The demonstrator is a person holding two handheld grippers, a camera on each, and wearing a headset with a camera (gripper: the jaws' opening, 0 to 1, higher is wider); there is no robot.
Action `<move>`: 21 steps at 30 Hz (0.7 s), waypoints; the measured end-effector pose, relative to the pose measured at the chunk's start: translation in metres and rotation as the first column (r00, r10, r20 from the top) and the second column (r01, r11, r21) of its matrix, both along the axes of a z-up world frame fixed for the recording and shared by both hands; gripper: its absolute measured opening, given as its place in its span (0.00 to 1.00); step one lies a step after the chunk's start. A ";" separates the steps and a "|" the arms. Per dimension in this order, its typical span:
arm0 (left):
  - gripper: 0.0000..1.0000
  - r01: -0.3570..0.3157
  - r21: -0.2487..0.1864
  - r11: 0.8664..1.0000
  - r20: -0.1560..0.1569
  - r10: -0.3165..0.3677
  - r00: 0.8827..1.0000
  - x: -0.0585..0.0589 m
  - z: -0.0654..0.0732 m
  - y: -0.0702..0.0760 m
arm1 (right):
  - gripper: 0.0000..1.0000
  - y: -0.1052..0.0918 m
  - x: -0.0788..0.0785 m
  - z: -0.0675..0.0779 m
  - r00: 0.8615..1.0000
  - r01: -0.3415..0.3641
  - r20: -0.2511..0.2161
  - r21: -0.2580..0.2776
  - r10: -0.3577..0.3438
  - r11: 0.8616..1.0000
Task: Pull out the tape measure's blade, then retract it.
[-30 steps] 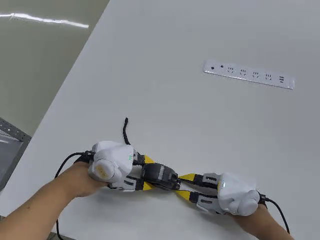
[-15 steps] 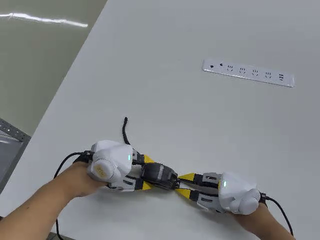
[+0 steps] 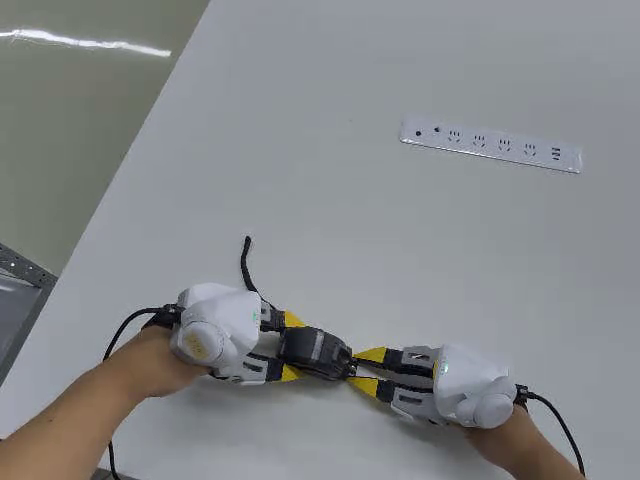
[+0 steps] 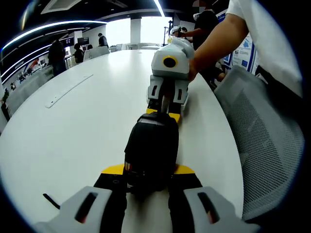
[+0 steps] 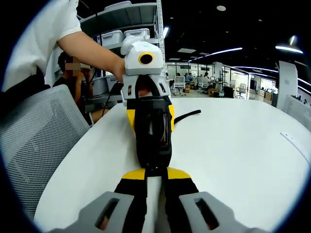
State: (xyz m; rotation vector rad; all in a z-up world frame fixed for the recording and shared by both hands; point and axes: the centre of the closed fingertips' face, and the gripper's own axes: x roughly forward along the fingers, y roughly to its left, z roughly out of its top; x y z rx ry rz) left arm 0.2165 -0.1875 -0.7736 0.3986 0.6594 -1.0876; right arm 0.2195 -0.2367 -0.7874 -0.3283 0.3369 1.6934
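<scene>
Low in the head view, the left gripper point(image 3: 292, 347) clamps the black tape measure point(image 3: 318, 352) on the white table point(image 3: 400, 230). The right gripper point(image 3: 367, 369) is closed at its mouth, seemingly pinching the blade tip point(image 5: 154, 168). No blade looks drawn out yet, so both pull and retraction remain.

tape measure point(image 3: 316, 350): plastic case, slight sheen | table point(image 3: 330, 200): smooth matt top | chair point(image 4: 262, 145): mesh cloth

White worktop point(image 3: 400, 250), wide. White power strip point(image 3: 490, 146) flat at far side. Black tape measure point(image 3: 315, 352) near front edge, thin black cord point(image 3: 245, 262) beside.
</scene>
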 end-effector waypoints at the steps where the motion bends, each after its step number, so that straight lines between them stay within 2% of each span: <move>1: 0.28 0.001 0.000 1.000 -0.002 -0.001 1.000 0.000 0.000 0.000 | 0.11 0.000 -0.001 0.000 1.000 -0.002 0.001 0.002 0.002 1.000; 6: 0.28 0.015 0.007 1.000 0.007 -0.015 1.000 -0.001 0.000 0.000 | 0.11 -0.001 -0.003 -0.001 1.000 -0.005 0.004 0.001 0.005 1.000; 21: 0.28 0.013 0.000 1.000 0.004 -0.013 1.000 -0.002 0.000 0.000 | 0.11 -0.002 -0.003 0.000 1.000 0.009 0.011 0.002 -0.009 1.000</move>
